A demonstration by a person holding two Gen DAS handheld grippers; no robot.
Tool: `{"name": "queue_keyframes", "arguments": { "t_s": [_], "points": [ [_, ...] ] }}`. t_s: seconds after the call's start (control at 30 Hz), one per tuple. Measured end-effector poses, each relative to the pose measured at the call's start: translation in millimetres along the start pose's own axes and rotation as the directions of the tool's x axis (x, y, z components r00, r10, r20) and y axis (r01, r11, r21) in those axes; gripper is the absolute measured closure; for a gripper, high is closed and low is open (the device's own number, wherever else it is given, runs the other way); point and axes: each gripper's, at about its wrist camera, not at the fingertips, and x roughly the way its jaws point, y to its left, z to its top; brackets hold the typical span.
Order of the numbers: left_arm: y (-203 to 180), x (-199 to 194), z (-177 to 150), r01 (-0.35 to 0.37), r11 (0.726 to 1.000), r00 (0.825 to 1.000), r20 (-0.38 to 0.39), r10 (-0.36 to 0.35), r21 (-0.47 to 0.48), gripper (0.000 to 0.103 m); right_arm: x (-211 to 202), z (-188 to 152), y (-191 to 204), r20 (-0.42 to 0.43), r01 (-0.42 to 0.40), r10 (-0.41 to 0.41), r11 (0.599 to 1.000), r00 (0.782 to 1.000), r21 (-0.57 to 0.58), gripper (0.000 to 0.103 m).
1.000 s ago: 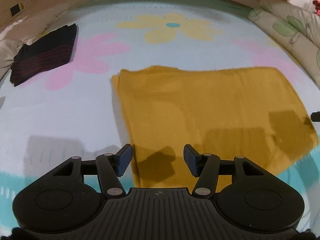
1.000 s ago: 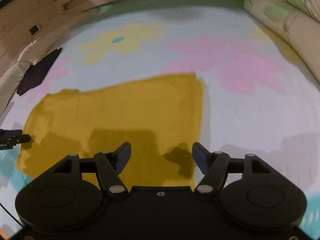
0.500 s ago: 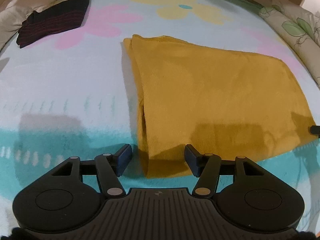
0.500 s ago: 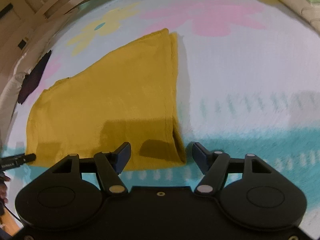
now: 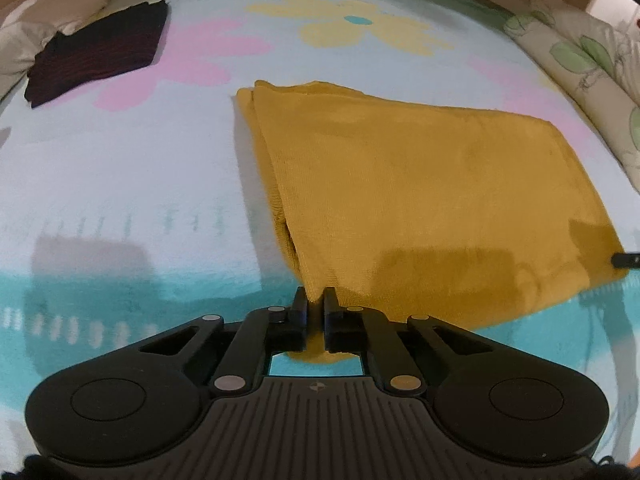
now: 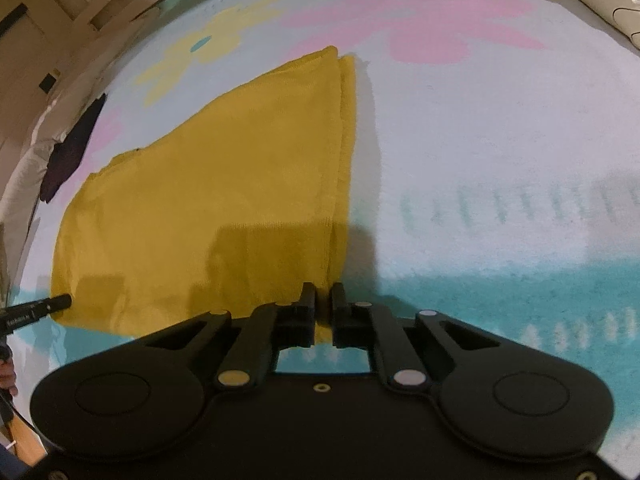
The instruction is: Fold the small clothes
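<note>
The yellow garment [image 5: 420, 184] lies folded flat on a bed sheet [image 5: 120, 184] printed with pink and yellow flowers and a teal band. In the left wrist view it fills the centre and right of the frame, with its doubled left edge running from the upper middle down to the lower middle. There the left tool [image 5: 316, 300] has its jaws pinched together on the garment's near left corner; they have just been closing, and yellow cloth shows between and below the pads. In the right wrist view the garment [image 6: 208, 208] spreads across the left and centre of the frame, its layered right edge slanting down to the lower middle. The right tool [image 6: 323, 296] is likewise clamped on that near right corner, its jaws having just closed, with a strip of yellow cloth caught in the narrow gap. The tip of the other tool shows as a dark bar at the far edge of each view: at the right edge in the left wrist view, at the lower left in the right wrist view, touching the garment's corner in each. A dark folded garment [image 5: 100, 52] lies in the upper left of the left wrist view, well apart from the yellow one; its stripes look dark red, though the frame is too soft to be sure. A leaf-printed pillow [image 5: 580, 56] sits at the upper right.
</note>
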Motion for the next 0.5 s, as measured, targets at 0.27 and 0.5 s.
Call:
{"name": "queue_keyframes", "arguments": {
  "t_s": [0.27,0.5],
  "points": [
    [3.8,-10.0,10.4,-0.043,0.996,0.999,-0.023,0.042,-0.081,0.087,-14.4,1.0,-28.2,-0.018,-0.041,0.043,0.996,0.999,0.074,0.075],
    [-41.1,-32.7,47.0,-0.098,0.995,0.985,0.141,0.097,0.001,0.077,-31.6,14.2,-44.0,0.121,-0.199,0.179,0.964,0.976,0.175,0.023]
  ]
}}
